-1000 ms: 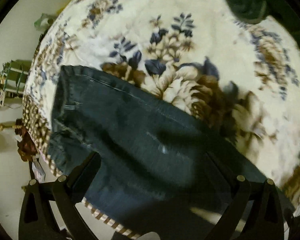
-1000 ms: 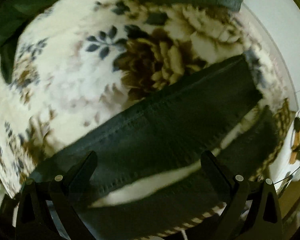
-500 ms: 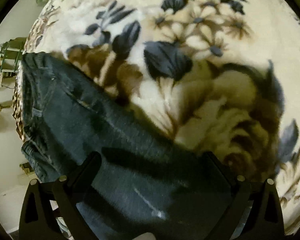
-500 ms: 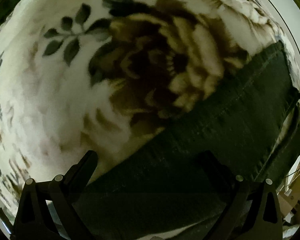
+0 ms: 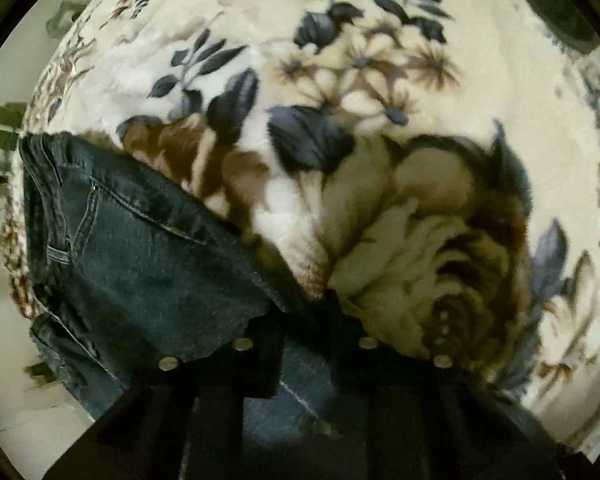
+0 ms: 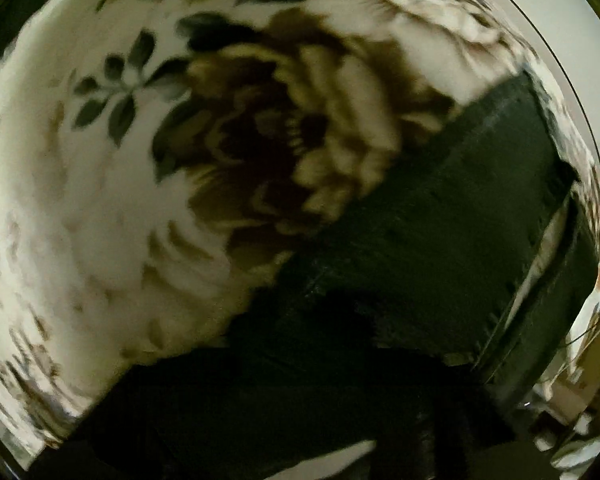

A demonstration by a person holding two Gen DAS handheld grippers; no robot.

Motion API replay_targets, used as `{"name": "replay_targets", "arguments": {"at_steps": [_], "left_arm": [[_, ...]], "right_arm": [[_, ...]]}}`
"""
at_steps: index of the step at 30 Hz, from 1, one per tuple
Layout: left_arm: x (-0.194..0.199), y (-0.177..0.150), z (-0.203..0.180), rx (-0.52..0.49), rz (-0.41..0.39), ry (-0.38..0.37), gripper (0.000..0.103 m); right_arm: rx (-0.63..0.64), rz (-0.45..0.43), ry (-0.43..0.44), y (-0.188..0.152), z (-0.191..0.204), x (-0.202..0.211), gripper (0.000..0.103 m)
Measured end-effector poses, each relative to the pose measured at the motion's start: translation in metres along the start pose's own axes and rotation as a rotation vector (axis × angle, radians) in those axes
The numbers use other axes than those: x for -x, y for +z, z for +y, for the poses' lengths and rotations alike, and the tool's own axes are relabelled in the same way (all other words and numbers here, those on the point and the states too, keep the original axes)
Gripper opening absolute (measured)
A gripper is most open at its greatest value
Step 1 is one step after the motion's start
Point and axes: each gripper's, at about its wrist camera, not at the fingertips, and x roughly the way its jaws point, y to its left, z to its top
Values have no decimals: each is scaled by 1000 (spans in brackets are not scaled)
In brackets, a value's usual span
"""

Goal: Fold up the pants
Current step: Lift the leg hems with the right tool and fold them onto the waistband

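1. Dark denim pants [image 5: 140, 264] are seen laid flat on a floral blanket [image 5: 380, 80] covering a bed.
2. The left gripper [image 5: 304, 316] is seen low over the cloth, its fingers [image 5: 260, 344] drawn close together at the upper edge of the pants; a fold of denim appears pinched between them, though blur and shadow blunt the detail.
3. To the left of that gripper the waistband end [image 5: 40, 184] is seen, with pocket stitching and a belt loop; it lies near the blanket's edge.
4. Ahead and to the right of the left gripper only blanket is seen, with a large brown flower print [image 5: 440, 264].
5. In the right wrist view the right gripper [image 6: 332, 344] is lost in dark blur; whether it is apart or together cannot be told.
6. A pant leg [image 6: 460, 220] runs ahead and to the right of it, to the hem [image 6: 548, 136].
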Motion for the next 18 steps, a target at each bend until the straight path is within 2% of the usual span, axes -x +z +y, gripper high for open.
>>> {"name": "replay_targets", "arguments": {"at_steps": [2,5,9,11,13,14,15,18], "left_arm": [[9,-5,10,-2,-17,-49,9],[27,-18,30,-12,-43,-112,5],[55,-46,61,-25,-90,-191,4],[69,-64,91,-3,-105,-246,4],[80,-82,120,21,-110,-291,4],[87,-95,133,39,-121,-314,4],[93,-110,145,57,-126,-333,4],[101,-154,187,103,-149,-371,4]], "right_arm": [[-8,-20,11,-5,-5,9,10],[48,-82,5,-21,-7,29,8],[136,-180,9,-57,-29,66,7],[167,-222,16,-84,-30,78,7],[192,-255,25,-93,-63,112,7],[205,-274,34,-110,-68,119,7],[213,-285,44,-104,-88,133,7],[227,-311,73,-120,-113,143,7]]}}
